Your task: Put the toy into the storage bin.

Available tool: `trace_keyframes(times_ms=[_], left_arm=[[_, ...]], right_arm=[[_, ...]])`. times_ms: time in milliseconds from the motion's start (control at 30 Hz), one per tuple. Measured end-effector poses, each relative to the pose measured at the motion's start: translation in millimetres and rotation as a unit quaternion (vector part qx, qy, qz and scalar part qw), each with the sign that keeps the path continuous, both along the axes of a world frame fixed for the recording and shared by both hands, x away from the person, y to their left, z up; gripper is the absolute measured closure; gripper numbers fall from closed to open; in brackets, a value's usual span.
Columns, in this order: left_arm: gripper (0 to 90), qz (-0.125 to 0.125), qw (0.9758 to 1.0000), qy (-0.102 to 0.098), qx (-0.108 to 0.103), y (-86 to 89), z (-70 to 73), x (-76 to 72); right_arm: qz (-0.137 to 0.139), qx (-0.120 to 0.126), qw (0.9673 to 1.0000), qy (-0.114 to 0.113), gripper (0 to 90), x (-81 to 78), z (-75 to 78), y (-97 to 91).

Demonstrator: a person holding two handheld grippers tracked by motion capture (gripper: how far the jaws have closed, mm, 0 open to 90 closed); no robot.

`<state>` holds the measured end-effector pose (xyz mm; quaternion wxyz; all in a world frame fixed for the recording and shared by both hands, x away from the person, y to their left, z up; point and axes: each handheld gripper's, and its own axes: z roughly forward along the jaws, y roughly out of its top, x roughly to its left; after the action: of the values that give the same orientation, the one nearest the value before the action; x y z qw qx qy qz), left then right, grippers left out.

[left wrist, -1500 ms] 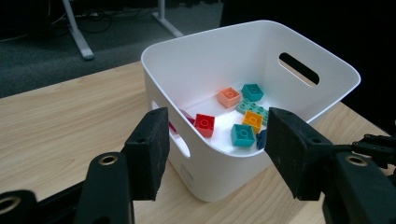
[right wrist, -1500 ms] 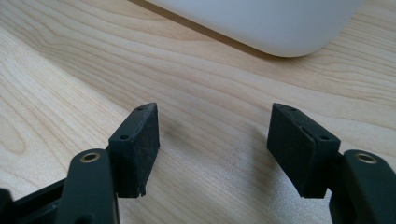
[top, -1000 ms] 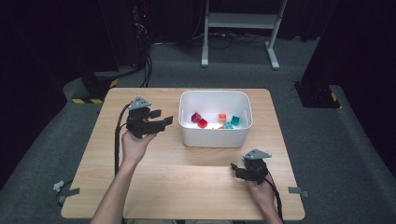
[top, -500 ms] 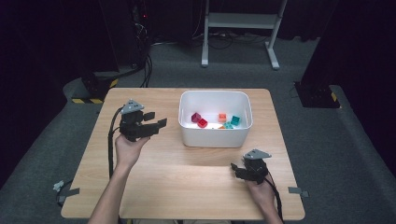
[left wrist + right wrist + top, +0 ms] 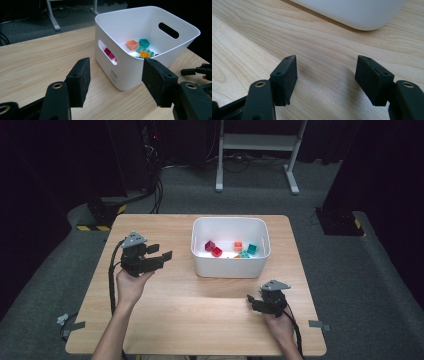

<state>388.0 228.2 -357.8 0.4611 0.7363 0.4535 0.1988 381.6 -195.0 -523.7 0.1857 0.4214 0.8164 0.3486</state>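
Wooden table (image 5: 180, 320): one white bin (image 5: 231, 265) is set at far centre. Bricks are held in the bin: dark red (image 5: 210, 245), red (image 5: 217, 252), orange (image 5: 238, 246), teal (image 5: 252, 248). Left gripper (image 5: 162, 257): held just left of the bin, jaws parted, nothing between. Right gripper (image 5: 253, 302): held near-right of the bin, jaws parted over bare wood.
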Motion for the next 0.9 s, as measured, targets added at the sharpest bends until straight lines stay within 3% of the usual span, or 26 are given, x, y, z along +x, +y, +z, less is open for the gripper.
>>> trace_keyframes(times_ms=[467,733,900], left_arm=[[39.7,0.012,0.9999,0.002,-0.007,10.3,-10.7,-10.8],[39.6,0.014,0.9999,0.007,0.001,13.3,-19.1,-16.8],[39.4,0.013,0.9998,0.011,-0.013,15.8,-22.8,-20.5]], right_arm=[[0.000,0.000,1.0000,0.000,34.2,0.0,0.0,0.0],[0.000,0.000,1.0000,0.000,34.2,0.0,0.0,0.0],[0.000,0.000,1.0000,0.000,34.2,0.0,0.0,0.0]])
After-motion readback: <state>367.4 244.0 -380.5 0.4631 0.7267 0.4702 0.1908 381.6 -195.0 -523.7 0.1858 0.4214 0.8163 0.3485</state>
